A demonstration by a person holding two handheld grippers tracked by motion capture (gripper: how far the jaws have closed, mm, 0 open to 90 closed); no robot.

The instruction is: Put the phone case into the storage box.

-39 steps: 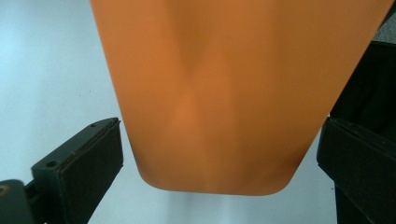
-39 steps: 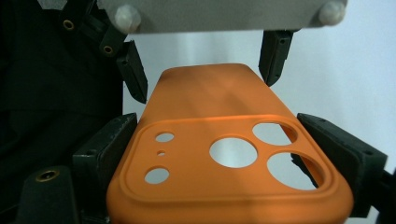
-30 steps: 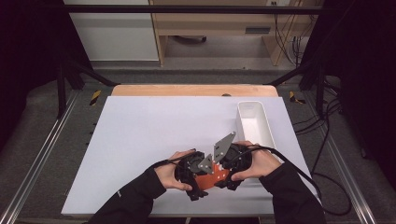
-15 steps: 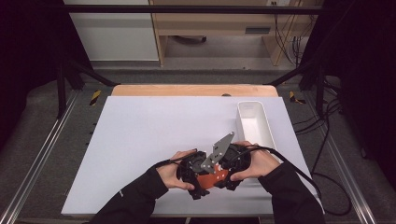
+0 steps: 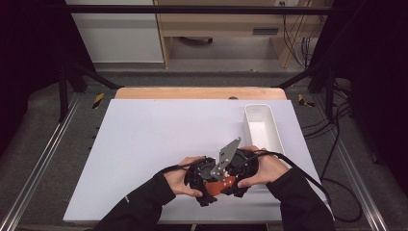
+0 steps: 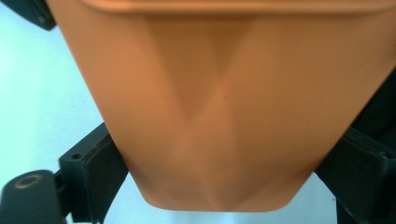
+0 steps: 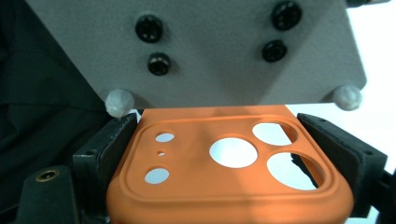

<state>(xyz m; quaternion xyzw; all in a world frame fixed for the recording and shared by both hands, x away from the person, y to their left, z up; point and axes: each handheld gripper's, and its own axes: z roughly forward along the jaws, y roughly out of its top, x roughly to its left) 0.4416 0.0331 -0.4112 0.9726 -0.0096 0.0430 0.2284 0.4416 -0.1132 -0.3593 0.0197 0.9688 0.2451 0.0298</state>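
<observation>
Orange phone case held between two grippers, low centre of the high view.

The right gripper [image 7: 233, 163] clamps the smooth, rubbery orange phone case [image 7: 224, 186] at its round camera cut-outs; the left gripper [image 6: 224, 182], jaws just closing, flanks its plain rounded end [image 6: 219, 116]. A white oblong tray [image 5: 262, 126] stands on the matte white desk [image 5: 154, 139].

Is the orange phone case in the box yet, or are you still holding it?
Not yet. The case sits between both claws near the table's front edge. The right claw is clamped on the end with the camera holes. The left claw's jaws have just been closing around the other end. The white box holds nothing. Probably left: putting the case in it.
</observation>
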